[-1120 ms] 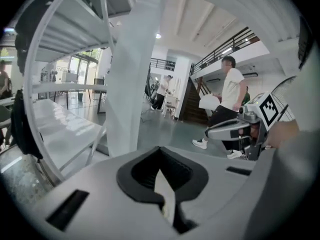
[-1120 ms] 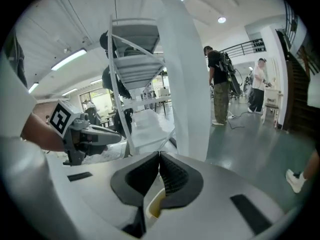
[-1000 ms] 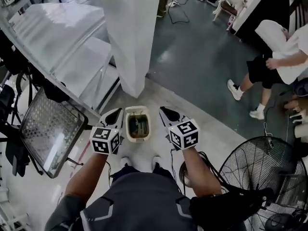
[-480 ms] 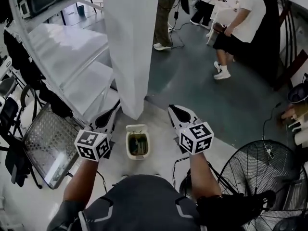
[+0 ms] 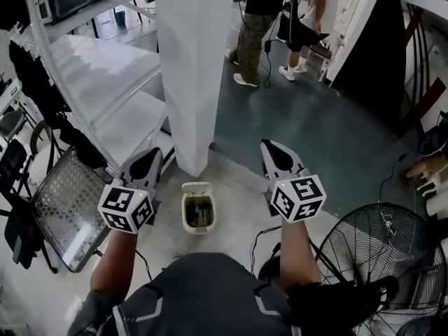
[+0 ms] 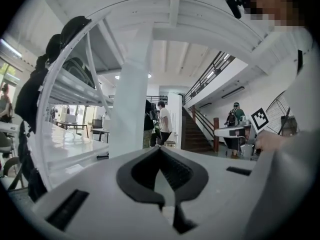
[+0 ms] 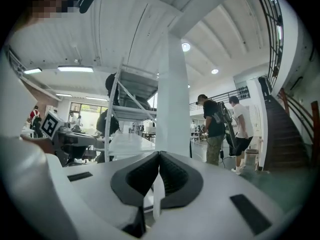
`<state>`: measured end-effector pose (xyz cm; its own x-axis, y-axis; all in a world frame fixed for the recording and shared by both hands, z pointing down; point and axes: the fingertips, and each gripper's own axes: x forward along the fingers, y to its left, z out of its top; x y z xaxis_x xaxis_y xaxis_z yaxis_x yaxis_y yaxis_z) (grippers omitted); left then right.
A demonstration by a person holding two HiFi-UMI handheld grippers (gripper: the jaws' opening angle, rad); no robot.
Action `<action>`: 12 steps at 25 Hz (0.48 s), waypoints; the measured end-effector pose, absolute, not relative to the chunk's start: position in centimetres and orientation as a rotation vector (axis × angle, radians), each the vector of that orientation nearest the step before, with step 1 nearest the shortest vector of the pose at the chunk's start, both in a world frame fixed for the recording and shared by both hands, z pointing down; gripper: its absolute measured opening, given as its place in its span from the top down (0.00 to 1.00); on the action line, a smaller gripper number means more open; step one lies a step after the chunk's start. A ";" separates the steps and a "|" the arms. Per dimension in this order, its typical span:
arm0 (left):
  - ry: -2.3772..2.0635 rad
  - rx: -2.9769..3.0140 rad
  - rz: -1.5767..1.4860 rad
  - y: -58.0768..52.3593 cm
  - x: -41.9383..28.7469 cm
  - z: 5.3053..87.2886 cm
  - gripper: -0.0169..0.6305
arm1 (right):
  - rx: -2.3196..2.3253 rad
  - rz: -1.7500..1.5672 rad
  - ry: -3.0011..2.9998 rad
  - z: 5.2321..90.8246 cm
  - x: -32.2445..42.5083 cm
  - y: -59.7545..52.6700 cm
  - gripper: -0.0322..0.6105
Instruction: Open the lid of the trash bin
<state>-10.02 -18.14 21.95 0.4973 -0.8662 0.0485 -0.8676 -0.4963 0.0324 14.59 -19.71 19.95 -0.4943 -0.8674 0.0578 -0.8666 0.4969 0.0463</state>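
So the small cream-coloured plastic trash bin [image 5: 185,214] sits on the pale floor right in front of the person's feet, just beside the foot of the big white square pillar [image 5: 192,68]. In the head view it lands between the two grippers, but both are held up well above it and point out into the room, not down. The left gripper [image 5: 145,164] has its dark jaws pressed together at the tips with nothing in them, and it's the same for the right gripper [image 5: 277,155], closed and empty. I can see dark stuff inside the bin, and there's a pale flap [image 5: 198,187] at the far end, so the lid may already be tipped back. I honestly can't tell from up here. My guess is the bin is light, stiff, fairly slick plastic, so it'll probably scoot or tip on that smooth floor if you yank it. I'd pinch the lid's near lip, opposite the hinge end, and steady the body with the other gripper.
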 end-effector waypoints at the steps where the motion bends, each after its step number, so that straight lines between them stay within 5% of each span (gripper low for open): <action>1: -1.554 2.670 0.041 -18.0 -10.1 21.8 0.96 | 1.538 -0.022 -2.654 19.8 14.5 -19.5 0.91; 12: -1.625 2.635 0.068 -17.2 -11.0 21.7 0.96 | 1.548 -0.050 -2.645 19.5 14.4 -19.0 0.91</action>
<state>-10.96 -17.23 21.66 0.4484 -0.8918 0.0608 -0.8938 -0.4483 0.0152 14.36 -19.01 19.50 -0.4877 -0.8716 0.0493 -0.8691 0.4901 0.0664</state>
